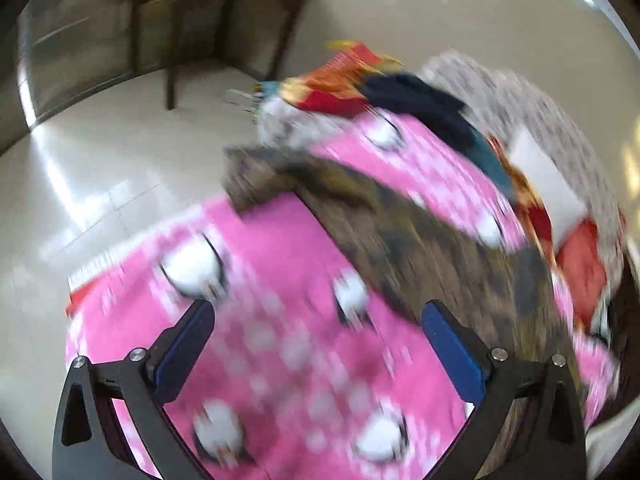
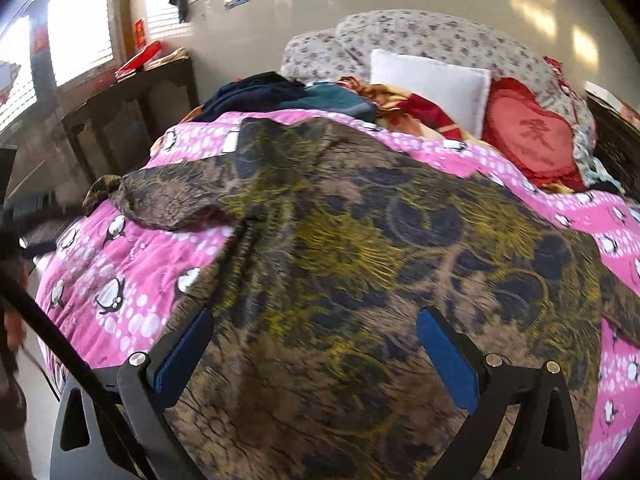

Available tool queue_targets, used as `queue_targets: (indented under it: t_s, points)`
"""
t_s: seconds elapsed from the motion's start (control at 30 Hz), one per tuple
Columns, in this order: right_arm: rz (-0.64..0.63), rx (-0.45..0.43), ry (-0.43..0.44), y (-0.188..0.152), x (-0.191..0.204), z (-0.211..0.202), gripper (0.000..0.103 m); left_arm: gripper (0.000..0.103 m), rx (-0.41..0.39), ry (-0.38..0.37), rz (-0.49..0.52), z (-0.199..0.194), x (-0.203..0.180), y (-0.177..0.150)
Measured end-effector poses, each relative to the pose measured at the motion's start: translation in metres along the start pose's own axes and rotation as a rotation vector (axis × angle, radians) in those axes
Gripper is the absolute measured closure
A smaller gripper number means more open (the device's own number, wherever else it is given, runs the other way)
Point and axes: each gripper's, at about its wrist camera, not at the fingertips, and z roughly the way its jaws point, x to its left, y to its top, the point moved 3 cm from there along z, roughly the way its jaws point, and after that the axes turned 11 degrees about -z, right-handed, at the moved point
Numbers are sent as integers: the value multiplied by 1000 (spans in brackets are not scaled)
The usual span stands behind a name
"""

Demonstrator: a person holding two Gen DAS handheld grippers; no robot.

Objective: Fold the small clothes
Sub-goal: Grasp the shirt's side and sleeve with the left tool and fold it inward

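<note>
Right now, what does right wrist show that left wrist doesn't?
Right wrist only: red heart cushion, window, and the brown patterned garment sharply spread out. Left wrist only: shiny floor beside the bed. Both: pink penguin quilt, white pillow, dark table, garment blurred in left; left gripper and right gripper open, empty.

The left wrist view is smeared throughout: the brown patterned garment point(image 1: 420, 248) ahead of the left tongs point(image 1: 318, 354) shows no clear edges, and the heap of clothes point(image 1: 360, 84) beyond it is unreadable. Below the right tongs point(image 2: 314, 354), the garment point(image 2: 360, 260) runs off the bottom edge, hiding the pink blanket point(image 2: 132, 256) beneath it.
</note>
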Motion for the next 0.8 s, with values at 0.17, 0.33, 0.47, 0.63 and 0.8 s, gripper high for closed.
queue_targets:
  t_s: [0.17, 0.33, 0.47, 0.63, 0.8]
  points:
    - [-37, 21, 25, 3, 13, 14, 0, 0, 76, -48, -205, 38, 22, 40]
    - [-41, 52, 34, 2, 16, 28, 0, 0, 102, -76, -328, 66, 35, 55]
    - [-41, 69, 47, -1, 15, 37, 0, 6, 60, -104, -356, 71, 36, 68]
    - [-32, 72, 47, -3, 9, 38, 0, 91, 104, -117, -269, 80, 19, 70]
    - [4, 46, 42, -5, -8, 27, 0, 92, 16, -185, -135, 29, -22, 62]
